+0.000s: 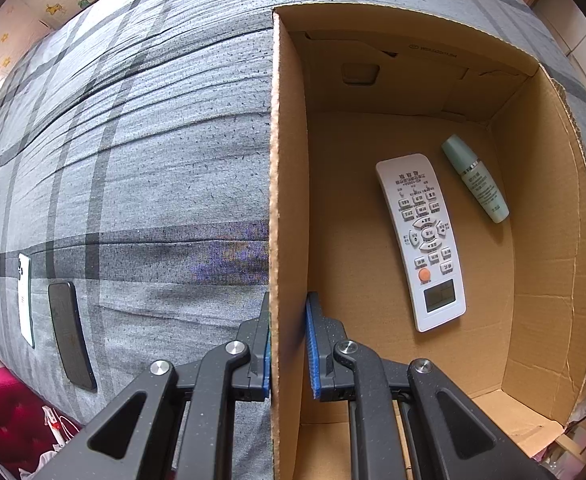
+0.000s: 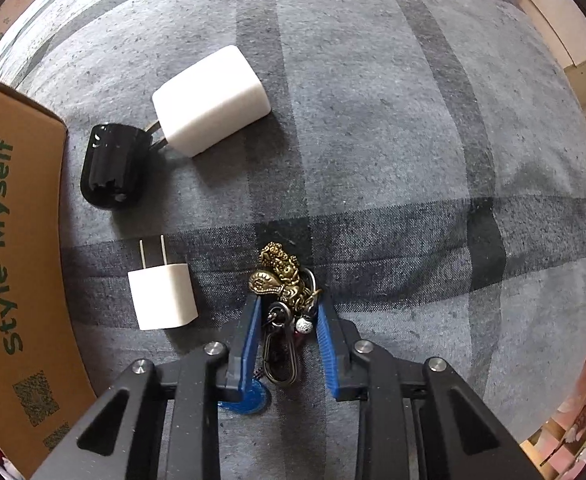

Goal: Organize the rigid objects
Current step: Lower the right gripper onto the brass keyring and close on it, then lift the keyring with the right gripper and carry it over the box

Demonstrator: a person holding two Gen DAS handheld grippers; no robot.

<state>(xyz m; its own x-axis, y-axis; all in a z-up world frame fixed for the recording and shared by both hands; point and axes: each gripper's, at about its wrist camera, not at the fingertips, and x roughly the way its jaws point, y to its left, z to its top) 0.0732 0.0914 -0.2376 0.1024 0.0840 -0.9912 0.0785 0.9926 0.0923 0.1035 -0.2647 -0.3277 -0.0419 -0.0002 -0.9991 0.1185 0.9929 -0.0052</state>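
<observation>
A cardboard box point(image 1: 289, 200) lies on a grey plaid cloth. My left gripper point(image 1: 288, 340) straddles its left wall with the jaws shut on it. Inside lie a white remote point(image 1: 423, 240) and a pale green bottle point(image 1: 475, 178). My right gripper point(image 2: 289, 320) stands over a keychain with a brass charm point(image 2: 283, 276), carabiner point(image 2: 280, 354) and blue tag point(image 2: 253, 398); the jaws are on either side of it, a little apart from it. A small white charger point(image 2: 161, 298), a large white charger point(image 2: 211, 100) and a black cylindrical object point(image 2: 113, 164) lie to its left.
A white phone point(image 1: 25, 296) and a black phone point(image 1: 71, 340) lie on the cloth left of the box. The box's outer wall with green lettering point(image 2: 9, 240) fills the left of the right wrist view. A red cushion point(image 1: 1, 412) sits beyond the cloth's edge.
</observation>
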